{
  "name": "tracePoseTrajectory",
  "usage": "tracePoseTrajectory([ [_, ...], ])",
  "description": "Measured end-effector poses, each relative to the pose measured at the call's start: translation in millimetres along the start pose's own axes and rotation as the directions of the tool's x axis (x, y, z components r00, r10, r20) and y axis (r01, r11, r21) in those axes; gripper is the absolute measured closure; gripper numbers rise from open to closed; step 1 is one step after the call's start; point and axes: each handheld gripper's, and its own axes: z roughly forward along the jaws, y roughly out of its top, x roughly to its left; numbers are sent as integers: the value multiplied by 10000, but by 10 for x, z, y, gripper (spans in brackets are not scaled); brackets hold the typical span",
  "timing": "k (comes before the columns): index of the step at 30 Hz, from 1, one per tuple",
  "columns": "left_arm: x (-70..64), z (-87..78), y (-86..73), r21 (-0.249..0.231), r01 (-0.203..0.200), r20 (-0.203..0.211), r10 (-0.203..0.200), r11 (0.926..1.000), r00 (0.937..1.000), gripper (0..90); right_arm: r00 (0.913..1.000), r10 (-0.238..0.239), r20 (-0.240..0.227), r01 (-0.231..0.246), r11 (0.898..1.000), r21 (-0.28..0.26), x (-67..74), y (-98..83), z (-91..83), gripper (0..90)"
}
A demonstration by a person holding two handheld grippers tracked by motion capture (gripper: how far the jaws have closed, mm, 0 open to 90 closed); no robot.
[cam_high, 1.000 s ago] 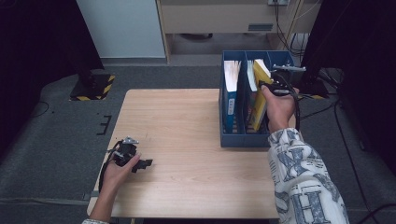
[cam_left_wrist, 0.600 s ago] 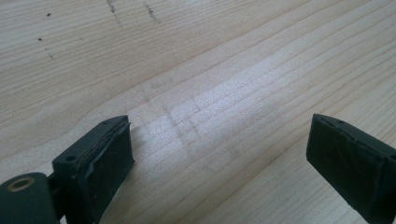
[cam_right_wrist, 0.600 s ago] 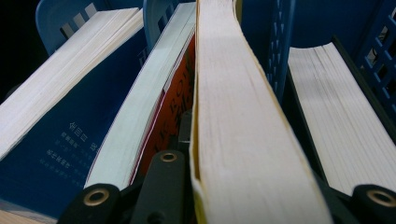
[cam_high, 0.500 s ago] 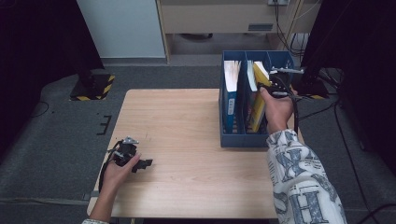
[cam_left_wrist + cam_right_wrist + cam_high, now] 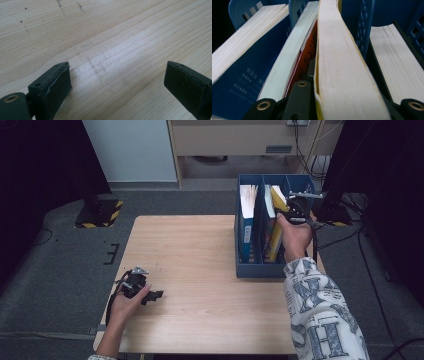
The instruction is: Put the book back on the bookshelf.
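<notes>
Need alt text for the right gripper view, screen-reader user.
The right gripper is clamped on a yellow-covered book, page edges up, inside a blue file organizer. Left of it stand an orange book and a blue book; another book sits past a divider.

Lab: bare table (image 5: 200, 250), trailing cables (image 5: 305, 140)

I count one blue file rack (image 5: 248, 268) with three compartments on one wooden table (image 5: 200, 250). I see four books: one blue-covered (image 5: 242, 67), one orange-covered (image 5: 305, 57), one yellow-covered (image 5: 339, 75) and one dark-covered (image 5: 397, 62). I count two grippers, left (image 5: 156, 295) and right (image 5: 295, 210).
</notes>
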Motion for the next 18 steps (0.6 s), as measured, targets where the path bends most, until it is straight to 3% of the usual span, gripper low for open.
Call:
tracePoseTrajectory([
  [4, -2, 4, 1, 13, -15, 1, 15, 10000, 10000, 65, 9997, -228, 104, 228, 9997, -19, 11, -34, 13, 749],
  [18, -3, 0, 3, 11, -26, -17, 26, 10000, 10000, 65, 9994, -311, 128, 311, 9995, 33, -26, -146, 49, 749],
])
